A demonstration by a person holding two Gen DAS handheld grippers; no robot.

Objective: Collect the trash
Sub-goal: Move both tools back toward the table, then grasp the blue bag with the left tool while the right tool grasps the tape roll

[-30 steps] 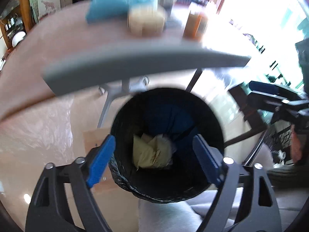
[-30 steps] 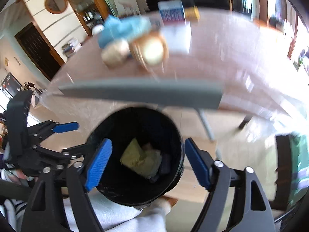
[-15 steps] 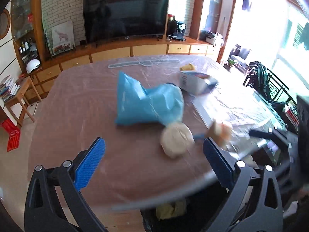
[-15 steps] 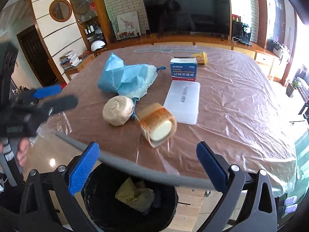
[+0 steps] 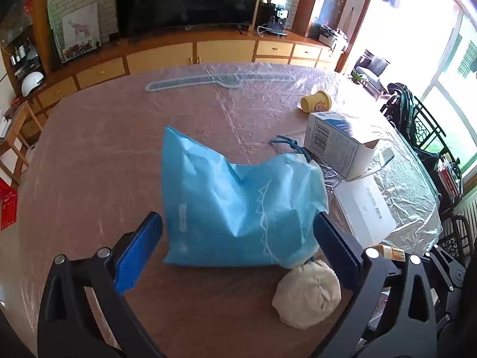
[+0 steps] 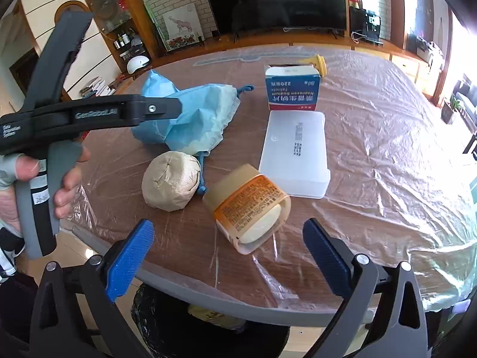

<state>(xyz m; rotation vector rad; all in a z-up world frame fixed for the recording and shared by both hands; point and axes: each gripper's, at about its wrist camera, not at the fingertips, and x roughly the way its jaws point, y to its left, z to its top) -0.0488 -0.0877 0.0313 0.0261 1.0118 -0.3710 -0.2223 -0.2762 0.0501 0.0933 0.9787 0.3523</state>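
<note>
Now the left gripper (image 5: 238, 238) gapes wide around the blue bag (image 5: 235, 205), its pads apart from it.

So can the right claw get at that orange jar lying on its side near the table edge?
Probably yes. The right claw is open and empty, and the orange jar lies just ahead of it with nothing between; the paper ball sits off to one side.

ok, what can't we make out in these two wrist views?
- Trash bin, right wrist view: mostly hidden under the table edge and the right claw; contents unclear.
- Amber jar, left wrist view: only a sliver behind the left claw.
- Blue bag: contents hidden.
</note>
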